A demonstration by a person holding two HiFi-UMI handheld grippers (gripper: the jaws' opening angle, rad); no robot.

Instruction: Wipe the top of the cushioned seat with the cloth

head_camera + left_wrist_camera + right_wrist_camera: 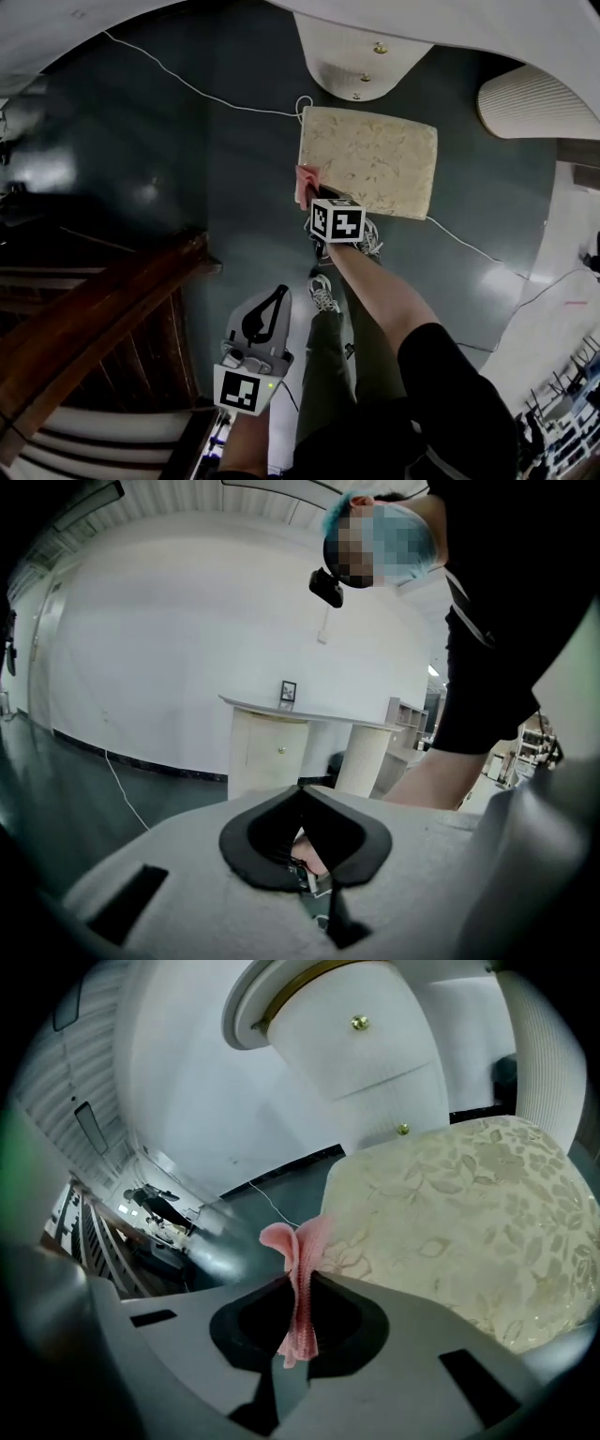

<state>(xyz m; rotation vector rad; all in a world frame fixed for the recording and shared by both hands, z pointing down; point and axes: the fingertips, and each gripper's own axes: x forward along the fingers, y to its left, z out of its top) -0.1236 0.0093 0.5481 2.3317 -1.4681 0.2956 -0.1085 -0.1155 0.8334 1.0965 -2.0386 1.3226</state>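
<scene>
Pinches the pink cloth [298,1251] between the pressed jaws of the right gripper [302,1283], folds running upright along the jaws, at the near left corner of the cushioned seat [375,155]. Holds the left gripper [302,797] pressed together on nothing, beside a wooden railing [103,319]. Beyond the seat, a white cabinet [361,66] and a floor cable [187,84]. Seat's long side across the head view, slightly skewed.

**Right claw** [307,187]: grey two-jaw claw carrying a black-and-white marker cube [337,220]. It is extended forward on the bare right forearm [380,286], which leaves a short black sleeve [450,375]. The jaws are closed on a thin pink cloth [298,1269], which stands up in a fold just past the jaw tips and hangs down between the jaws behind them.

**Left claw** [277,298]: same build. It is held back close to the body on the bare left forearm [242,448], well behind the right claw. The black jaws meet at the tips with nothing between them.
</scene>
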